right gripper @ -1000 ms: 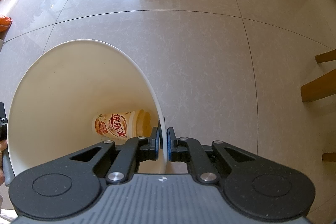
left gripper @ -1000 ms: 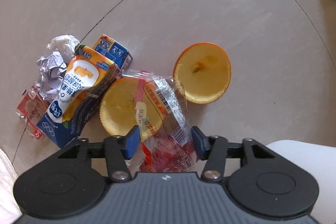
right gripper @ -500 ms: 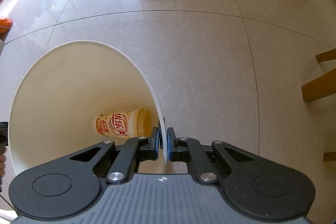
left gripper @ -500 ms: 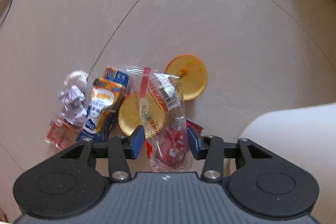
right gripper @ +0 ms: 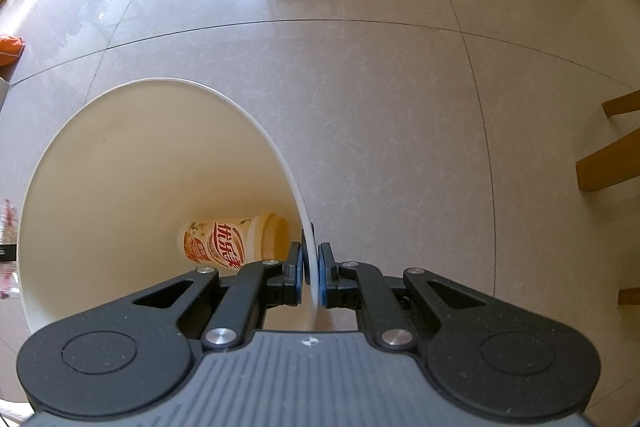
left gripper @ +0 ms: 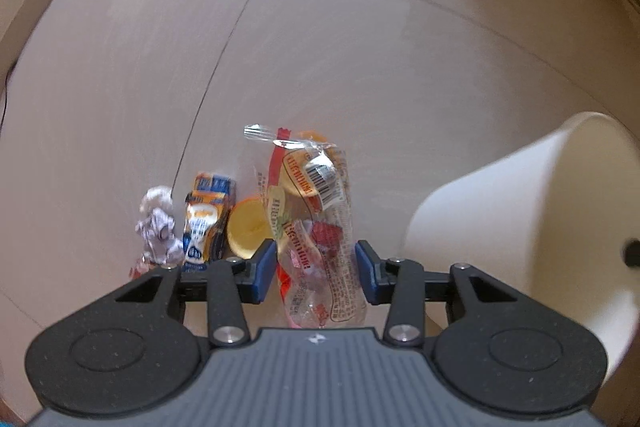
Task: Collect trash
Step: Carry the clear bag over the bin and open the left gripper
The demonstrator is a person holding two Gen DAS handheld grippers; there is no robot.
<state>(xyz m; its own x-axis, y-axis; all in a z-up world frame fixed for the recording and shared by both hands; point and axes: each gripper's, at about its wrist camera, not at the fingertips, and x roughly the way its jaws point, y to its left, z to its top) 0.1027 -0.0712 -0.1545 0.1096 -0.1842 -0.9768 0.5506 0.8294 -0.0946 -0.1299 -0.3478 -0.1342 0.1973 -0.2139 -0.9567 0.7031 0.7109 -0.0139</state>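
Bin (right gripper: 120,163): a white round bin on the floor, seen from above in the right wrist view; in the left wrist view its outer wall (left gripper: 500,211) fills the right side.
In the bin: one cup (right gripper: 236,241) with red lettering, lying on its side at the bottom, mouth toward the right gripper, long axis across the bin floor.
Right gripper (right gripper: 311,273): jaws closed tight on the bin's thin rim, one pad inside the wall and one outside.
Left gripper (left gripper: 316,269): jaws part-way apart and just now closing further, with a clear wrapper (left gripper: 316,227) between the blue pads; the pads sit at the wrapper's two edges, and it hangs clear of the floor in their hold.
Wrapper: crinkled clear plastic with red print and a barcode label; long axis runs away from the camera along the fingers, its sealed end farthest out.
Wrapper place: in the left gripper, above the litter pile, left of the bin and outside it.
Floor (left gripper: 360,47): pale glossy tiles with thin dark joints.
Litter on the floor: a crumpled paper ball (left gripper: 158,223), a blue and orange carton (left gripper: 206,223) just right of it with its long axis pointing away from the camera, and an orange peel half (left gripper: 248,231) beside the carton.
More peel: a second orange piece (left gripper: 314,137) shows past the wrapper's far end, mostly hidden.
Blur: the pile is soft in this view, so small print is unreadable.
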